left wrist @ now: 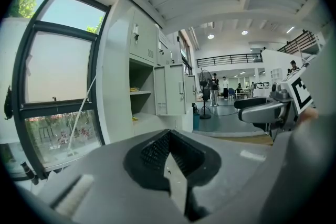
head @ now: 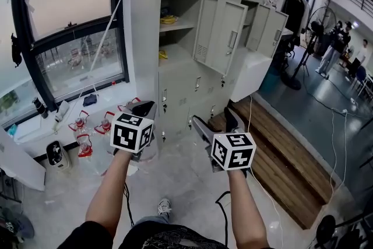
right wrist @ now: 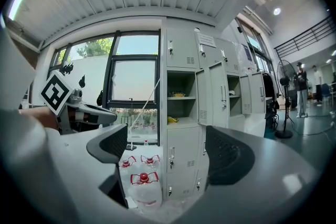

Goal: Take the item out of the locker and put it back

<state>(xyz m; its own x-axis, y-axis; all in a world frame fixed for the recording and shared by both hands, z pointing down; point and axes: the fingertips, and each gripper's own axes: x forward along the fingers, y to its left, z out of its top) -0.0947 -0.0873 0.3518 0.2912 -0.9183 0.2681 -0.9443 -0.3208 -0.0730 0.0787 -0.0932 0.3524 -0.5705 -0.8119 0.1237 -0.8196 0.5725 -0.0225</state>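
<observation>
Left hand-held gripper [head: 143, 108] is clenched shut on nothing, right hand-held gripper [head: 214, 123] is released and empty. Both hover near the locker [head: 144, 38]. Its yellow item [head: 168, 19] sits on the upper open shelf.

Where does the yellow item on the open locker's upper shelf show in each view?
Head view: the yellow item lies top centre, on the upper shelf.
Left gripper view: left of centre, small.
Right gripper view: centre.
Shared landmark: the open locker door, just right of it in every view.
</observation>
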